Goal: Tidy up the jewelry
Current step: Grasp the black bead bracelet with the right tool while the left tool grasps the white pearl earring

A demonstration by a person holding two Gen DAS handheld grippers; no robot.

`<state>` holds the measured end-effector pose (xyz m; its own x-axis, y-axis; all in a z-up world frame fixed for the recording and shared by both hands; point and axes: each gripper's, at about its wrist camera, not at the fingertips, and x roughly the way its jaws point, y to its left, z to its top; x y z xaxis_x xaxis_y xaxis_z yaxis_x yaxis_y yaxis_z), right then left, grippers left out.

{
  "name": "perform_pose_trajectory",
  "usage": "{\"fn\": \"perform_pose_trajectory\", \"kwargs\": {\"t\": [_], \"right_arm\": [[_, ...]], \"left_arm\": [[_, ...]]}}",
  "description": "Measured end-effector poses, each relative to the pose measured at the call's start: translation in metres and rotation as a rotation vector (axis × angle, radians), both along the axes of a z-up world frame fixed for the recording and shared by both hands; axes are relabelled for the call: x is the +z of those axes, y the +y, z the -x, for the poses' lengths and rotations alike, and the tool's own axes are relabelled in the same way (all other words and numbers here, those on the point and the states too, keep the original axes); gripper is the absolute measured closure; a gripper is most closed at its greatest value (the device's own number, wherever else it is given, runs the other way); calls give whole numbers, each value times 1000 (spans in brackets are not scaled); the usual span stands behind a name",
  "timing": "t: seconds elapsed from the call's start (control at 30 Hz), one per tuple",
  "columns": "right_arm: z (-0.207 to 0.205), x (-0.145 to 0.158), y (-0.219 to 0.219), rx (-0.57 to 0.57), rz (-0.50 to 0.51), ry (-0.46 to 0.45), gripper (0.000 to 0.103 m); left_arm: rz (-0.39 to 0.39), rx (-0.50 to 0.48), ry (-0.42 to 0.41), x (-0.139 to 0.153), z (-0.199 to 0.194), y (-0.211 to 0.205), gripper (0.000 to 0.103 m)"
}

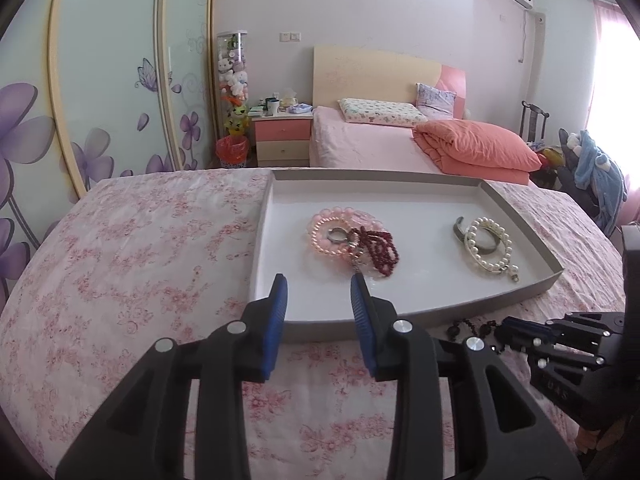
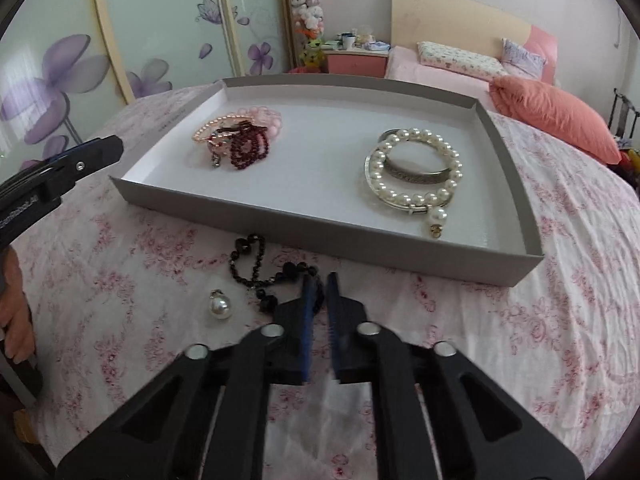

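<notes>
1. The right gripper (image 2: 319, 280) sits low over the floral bedspread (image 2: 520, 320), just outside the near wall of the tray (image 2: 320, 236). Its blue ribbed fingers (image 2: 307, 312) are nearly together, with a narrow gap between them; they close around one end of the black bead strand (image 2: 248, 264), though whether beads are actually pinched I cannot tell.
2. The left gripper (image 1: 319, 284) hovers over the tray's near edge, its fingers well apart and holding nothing.
3. Risk: the black strand is thin, faceted and limp, so a grip on only a few beads could slip, or the loose end could drag across the cloth and snag.
4. Risk: the loose pearl pendant (image 2: 219, 306) lies just beside the strand; being round and smooth, it could roll away if the strand tugs it.
5. In the tray, the glossy pearl bracelet (image 2: 416, 168) overlaps an engraved metal bangle (image 2: 416, 178) near the right wall; pink beads (image 2: 260, 118) and dark red beads (image 2: 248, 148) lie tangled toward the left.
</notes>
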<state>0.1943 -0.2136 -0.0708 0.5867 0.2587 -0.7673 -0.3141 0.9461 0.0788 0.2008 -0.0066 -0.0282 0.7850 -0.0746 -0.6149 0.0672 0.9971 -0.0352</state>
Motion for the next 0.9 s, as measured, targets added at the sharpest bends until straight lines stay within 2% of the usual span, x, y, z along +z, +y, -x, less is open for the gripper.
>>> {"fn": "perform_pose_trajectory", "kwargs": {"t": [0.27,0.43,0.67,0.9], "right_arm": [[11,1,-39,-171,-9,15,98],[17,0,-66,-280,-10,10,98],[23,-1,-73,-297,-17,8,98],[24,-2,-75,-305,-33,10,98]], "left_arm": [[16,-84,30,-6,7,-24,65],[23,-158,54,-11,14,-45,58],[8,-264,120,-25,23,-76,52],[-42,-288,197,-46,15,-101,52]]}}
